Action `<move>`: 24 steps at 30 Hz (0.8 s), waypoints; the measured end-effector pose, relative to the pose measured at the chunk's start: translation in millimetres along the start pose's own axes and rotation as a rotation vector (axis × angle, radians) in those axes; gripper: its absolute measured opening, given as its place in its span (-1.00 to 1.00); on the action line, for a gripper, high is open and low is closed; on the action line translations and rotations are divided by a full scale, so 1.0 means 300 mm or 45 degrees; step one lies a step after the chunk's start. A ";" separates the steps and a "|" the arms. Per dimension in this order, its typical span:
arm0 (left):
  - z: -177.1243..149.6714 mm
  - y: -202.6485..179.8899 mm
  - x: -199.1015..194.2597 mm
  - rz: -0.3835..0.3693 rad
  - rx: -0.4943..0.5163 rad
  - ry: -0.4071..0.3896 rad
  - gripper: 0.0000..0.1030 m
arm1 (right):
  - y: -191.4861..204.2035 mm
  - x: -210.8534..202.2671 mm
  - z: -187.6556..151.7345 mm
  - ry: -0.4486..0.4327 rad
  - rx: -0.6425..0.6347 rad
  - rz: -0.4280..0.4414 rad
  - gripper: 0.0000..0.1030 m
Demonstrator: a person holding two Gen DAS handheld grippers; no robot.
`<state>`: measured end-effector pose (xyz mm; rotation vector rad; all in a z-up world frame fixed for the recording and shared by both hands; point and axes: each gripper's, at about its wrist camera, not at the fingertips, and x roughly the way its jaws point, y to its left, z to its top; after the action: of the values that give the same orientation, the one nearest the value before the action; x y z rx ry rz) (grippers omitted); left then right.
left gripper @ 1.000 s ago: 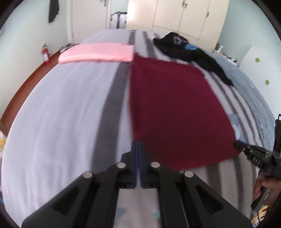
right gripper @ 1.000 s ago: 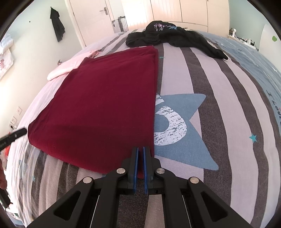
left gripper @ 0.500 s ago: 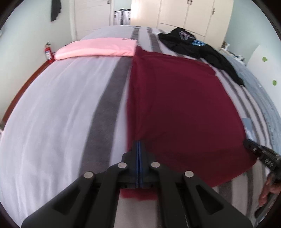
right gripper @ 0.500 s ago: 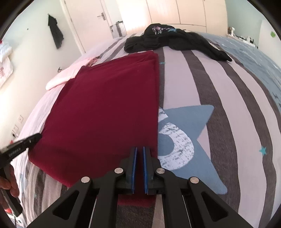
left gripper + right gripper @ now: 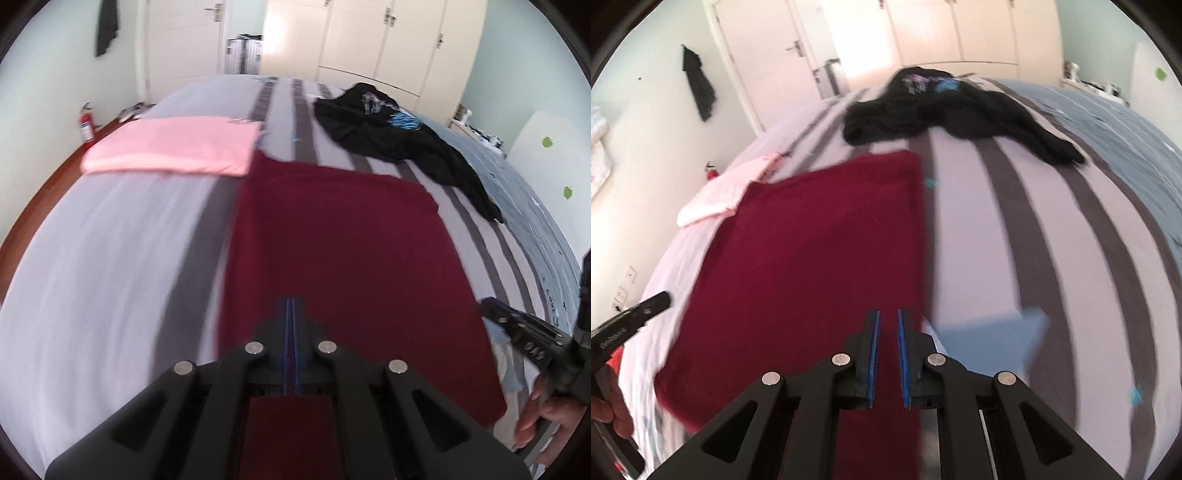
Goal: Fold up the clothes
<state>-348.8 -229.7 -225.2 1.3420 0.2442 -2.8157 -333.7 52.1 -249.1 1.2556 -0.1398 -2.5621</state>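
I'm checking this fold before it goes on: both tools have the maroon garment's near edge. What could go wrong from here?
1. The right tool is opening while the maroon garment still runs between its pads, whereas the left tool is clamped on it; that corner may drop first and skew the fold.
2. The garment's far left corner lies right by the folded pink garment; carrying the edge that way could disturb it.

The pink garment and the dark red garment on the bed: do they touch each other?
Touching. In the left wrist view, the far left corner of the dark red garment runs up against the near right corner of the pink garment, with no bedspread visible between them.
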 end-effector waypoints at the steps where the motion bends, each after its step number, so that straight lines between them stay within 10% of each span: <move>1: 0.019 -0.008 0.032 0.004 0.010 0.015 -0.99 | 0.016 0.027 0.028 -0.001 -0.003 0.012 -0.81; 14: 0.112 0.118 0.199 0.090 -0.014 0.066 -0.97 | -0.096 0.225 0.181 0.064 0.043 0.019 -0.90; 24: 0.297 0.045 0.343 -0.058 0.114 0.059 -0.97 | -0.039 0.361 0.408 0.000 -0.030 -0.004 -0.74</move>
<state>-481.5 -250.4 -251.5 1.4382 0.1527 -2.8677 -495.3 26.9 -258.2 1.2477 -0.1072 -2.5590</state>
